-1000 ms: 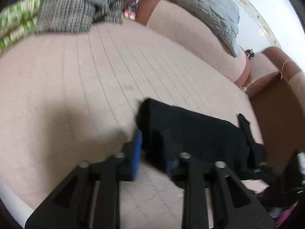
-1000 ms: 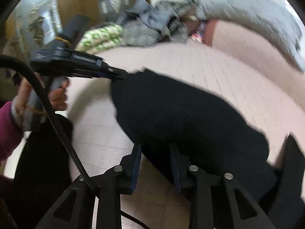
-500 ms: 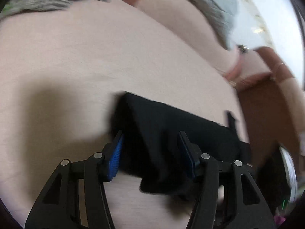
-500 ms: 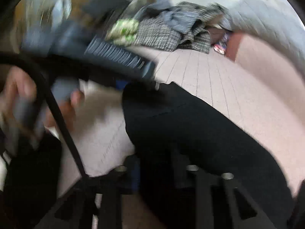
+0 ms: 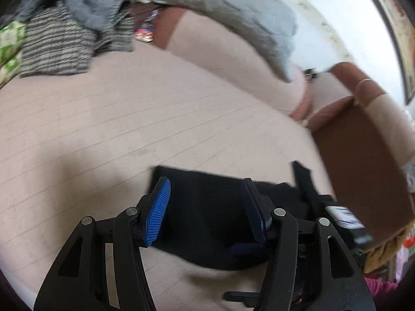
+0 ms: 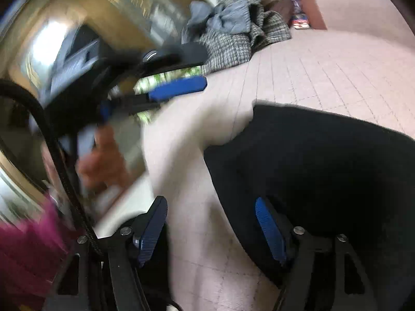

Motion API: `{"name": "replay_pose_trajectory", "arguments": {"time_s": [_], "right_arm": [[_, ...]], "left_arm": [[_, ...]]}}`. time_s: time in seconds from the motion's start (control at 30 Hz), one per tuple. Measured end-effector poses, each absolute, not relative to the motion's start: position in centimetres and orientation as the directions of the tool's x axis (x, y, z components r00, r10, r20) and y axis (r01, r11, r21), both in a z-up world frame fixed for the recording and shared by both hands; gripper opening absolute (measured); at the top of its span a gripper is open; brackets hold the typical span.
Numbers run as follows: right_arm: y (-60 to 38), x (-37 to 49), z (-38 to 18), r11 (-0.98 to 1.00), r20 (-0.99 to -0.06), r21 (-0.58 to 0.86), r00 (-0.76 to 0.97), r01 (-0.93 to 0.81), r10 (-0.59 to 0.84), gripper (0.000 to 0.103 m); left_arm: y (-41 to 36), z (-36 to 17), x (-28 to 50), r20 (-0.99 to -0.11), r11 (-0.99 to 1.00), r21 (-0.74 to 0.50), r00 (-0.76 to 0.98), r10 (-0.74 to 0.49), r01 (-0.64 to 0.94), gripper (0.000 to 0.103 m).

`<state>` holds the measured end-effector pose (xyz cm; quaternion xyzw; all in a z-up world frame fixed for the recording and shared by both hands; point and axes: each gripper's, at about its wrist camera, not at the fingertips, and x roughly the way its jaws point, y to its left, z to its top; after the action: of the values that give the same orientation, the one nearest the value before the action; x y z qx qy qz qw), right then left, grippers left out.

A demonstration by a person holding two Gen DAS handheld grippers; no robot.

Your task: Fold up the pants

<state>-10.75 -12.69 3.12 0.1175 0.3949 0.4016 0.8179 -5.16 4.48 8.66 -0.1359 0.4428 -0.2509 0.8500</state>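
Observation:
The black pants [image 5: 212, 217] lie folded into a thick bundle on the pink quilted sofa seat [image 5: 103, 119]. My left gripper [image 5: 205, 207] is open, its blue pads wide apart above the bundle and holding nothing. In the right wrist view the pants [image 6: 324, 160] fill the right side. My right gripper [image 6: 210, 223] is open and empty, its right finger at the bundle's near edge. The left gripper [image 6: 176, 88] shows there too, lifted at the upper left, with a hand below it.
A heap of grey and striped clothes [image 5: 67, 31] lies at the far end of the seat. A grey quilt [image 5: 233, 7] drapes over the backrest. A brown armrest [image 5: 363, 155] stands at the right. A black cable [image 6: 59, 155] runs past the right gripper.
Both grippers have opened and let go of the pants. The bundle now lies on the seat. The left gripper has lifted away from it.

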Motion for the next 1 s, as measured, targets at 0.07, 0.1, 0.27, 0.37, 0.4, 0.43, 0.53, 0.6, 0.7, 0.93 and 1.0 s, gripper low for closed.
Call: {"name": "replay_pose_trajectory", "arguments": {"time_s": [0.07,0.1,0.27,0.37,0.4,0.43,0.53,0.6,0.7,0.93,1.0], "right_arm": [[-13.7,-11.3,3.6,0.657,-0.554,0.516,0.371,-0.55,0.745,0.069],[-14.5,-11.5,3.9,0.663,-0.549,0.517,0.385,-0.541,0.742,0.069],[-22.2,-12.9,6.0,0.826,-0.582,0.411,0.586,-0.386,0.564,0.069],[-28.0,-12.4,6.6,0.937,-0.656,0.281,0.67,-0.209,0.346,0.069],[-30.1,-11.9,6.5,0.963,-0.688,0.233,0.677,-0.133,0.26,0.069],[-31.5,-11.2,6.3,0.977,-0.713,0.197,0.672,-0.08,0.199,0.069],[-36.3,-9.7,5.1,0.99,-0.778,0.132,0.623,0.047,0.074,0.069],[-39.3,-8.8,4.6,0.99,-0.811,0.088,0.586,0.11,0.007,0.069],[-43.7,-9.4,4.7,0.971,-0.805,0.141,0.594,0.191,0.0,0.069],[-49.3,-7.2,3.0,0.929,-0.821,0.231,0.57,0.287,0.028,0.069],[-50.2,-6.5,1.6,0.919,-0.817,0.294,0.569,0.264,0.098,0.068]], "left_arm": [[4.5,8.1,-5.6,-0.696,0.834,-0.461,0.461,-0.551,0.302,0.055],[4.0,7.9,-5.7,-0.698,0.831,-0.461,0.45,-0.556,0.312,0.055],[0.1,7.4,-6.9,-0.714,0.817,-0.413,0.414,-0.564,0.401,0.055],[-3.2,6.7,-7.1,-0.741,0.809,-0.398,0.369,-0.561,0.432,0.055],[-4.3,6.6,-7.1,-0.746,0.806,-0.399,0.356,-0.563,0.438,0.055],[-5.3,6.3,-7.1,-0.749,0.799,-0.405,0.34,-0.569,0.444,0.055],[-8.8,5.8,-7.5,-0.743,0.757,-0.446,0.274,-0.611,0.478,0.055],[-11.3,5.7,-8.1,-0.737,0.725,-0.466,0.23,-0.635,0.507,0.055],[-14.7,6.1,-8.9,-0.716,0.664,-0.496,0.171,-0.677,0.559,0.055],[-22.8,5.2,-8.4,-0.726,0.602,-0.51,0.068,-0.684,0.614,0.055],[-24.7,4.5,-7.8,-0.732,0.603,-0.522,0.046,-0.68,0.603,0.055]]}}
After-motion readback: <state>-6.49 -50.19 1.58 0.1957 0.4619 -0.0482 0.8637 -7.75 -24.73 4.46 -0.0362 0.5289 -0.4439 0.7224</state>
